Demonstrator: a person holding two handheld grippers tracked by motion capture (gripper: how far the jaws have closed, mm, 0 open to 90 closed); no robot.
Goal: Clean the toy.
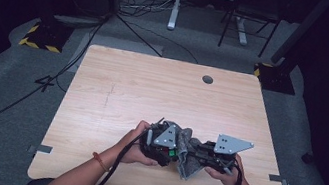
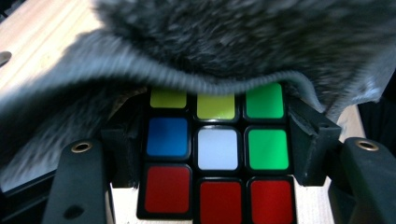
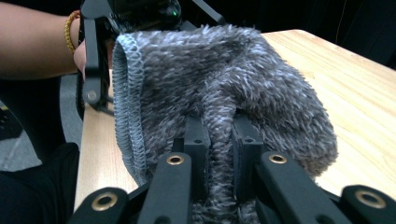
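Note:
A Rubik's cube (image 2: 266, 149) sits clamped between the two black jaws of my left gripper (image 2: 217, 154); the face towards the camera shows red, blue, white, green and yellow stickers. A grey fluffy cloth (image 2: 233, 37) hangs over the cube's top edge. My right gripper (image 3: 219, 144) is shut on a pinched fold of that cloth (image 3: 224, 70), with the left gripper's frame (image 3: 93, 56) just behind it. In the high view both grippers meet near the table's front edge: the left gripper (image 1: 163, 145), the cloth (image 1: 188, 157) and the right gripper (image 1: 203, 153) are close together.
The wooden table (image 1: 153, 85) has a round cable hole (image 1: 207, 79) at its far right. Cables (image 1: 53, 79) run across the grey floor on the left. A desk frame (image 1: 177, 3) and stand legs are beyond the table.

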